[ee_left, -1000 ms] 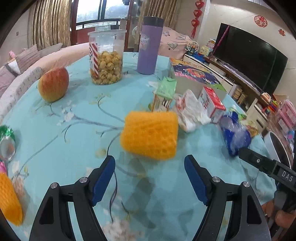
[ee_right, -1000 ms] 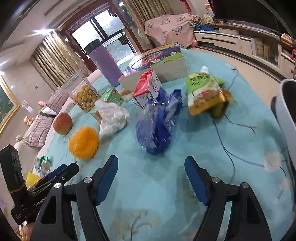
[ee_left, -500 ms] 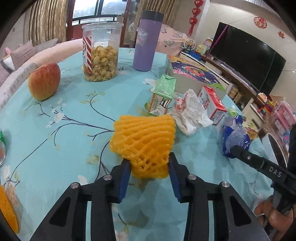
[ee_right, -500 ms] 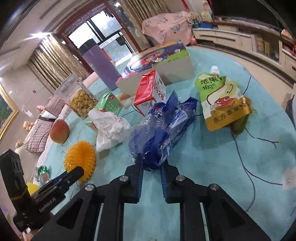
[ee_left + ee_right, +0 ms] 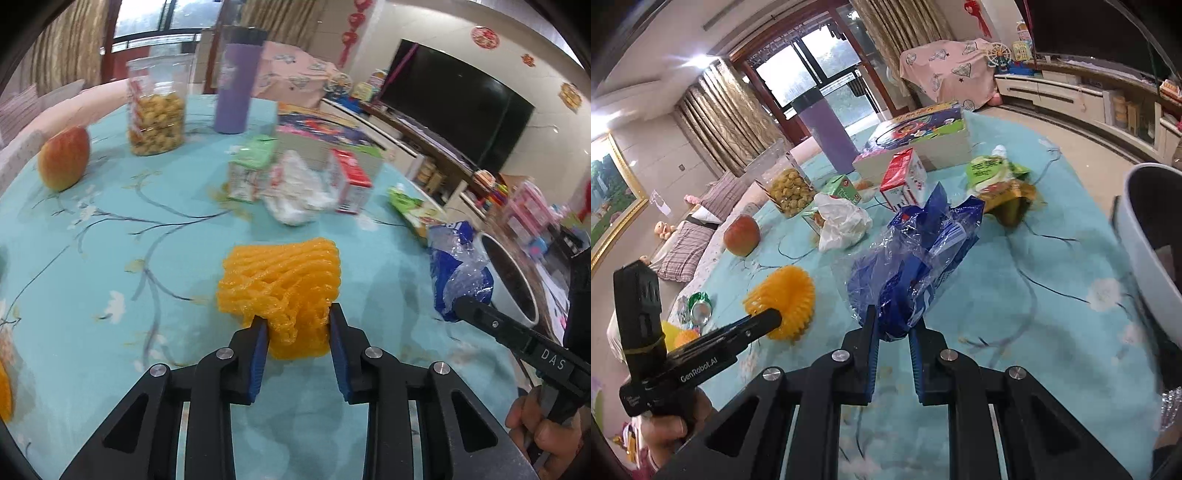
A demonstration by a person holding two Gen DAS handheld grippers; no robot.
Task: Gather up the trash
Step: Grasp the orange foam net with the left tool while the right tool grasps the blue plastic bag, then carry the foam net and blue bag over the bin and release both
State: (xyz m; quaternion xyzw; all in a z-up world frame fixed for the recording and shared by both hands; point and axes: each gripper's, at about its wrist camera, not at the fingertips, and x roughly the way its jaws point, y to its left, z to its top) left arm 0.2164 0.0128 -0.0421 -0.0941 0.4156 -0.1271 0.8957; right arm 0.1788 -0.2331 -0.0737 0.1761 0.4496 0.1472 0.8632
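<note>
My left gripper (image 5: 297, 326) is shut on an orange foam fruit net (image 5: 284, 284) and holds it above the teal tablecloth; the net also shows in the right wrist view (image 5: 785, 301). My right gripper (image 5: 892, 325) is shut on a crumpled blue plastic wrapper (image 5: 919, 258), also seen in the left wrist view (image 5: 458, 275). A grey trash bin (image 5: 1145, 243) stands just off the table's right edge, also in the left wrist view (image 5: 509, 280). Other trash lies mid-table: a white crumpled bag (image 5: 295, 192), a green carton (image 5: 251, 166), a red carton (image 5: 351, 177) and a green-yellow drink pouch (image 5: 1001, 181).
An apple (image 5: 64, 158), a snack jar (image 5: 157, 105), a purple tumbler (image 5: 236, 88) and a colourful box (image 5: 923, 136) stand at the far side. A crushed can (image 5: 698, 310) and another orange net (image 5: 5, 391) lie at the left edge.
Both grippers closed from wide open: the left on the orange net, the right on the blue wrapper. Both now hold their loads lifted and have shifted toward the bin side.
</note>
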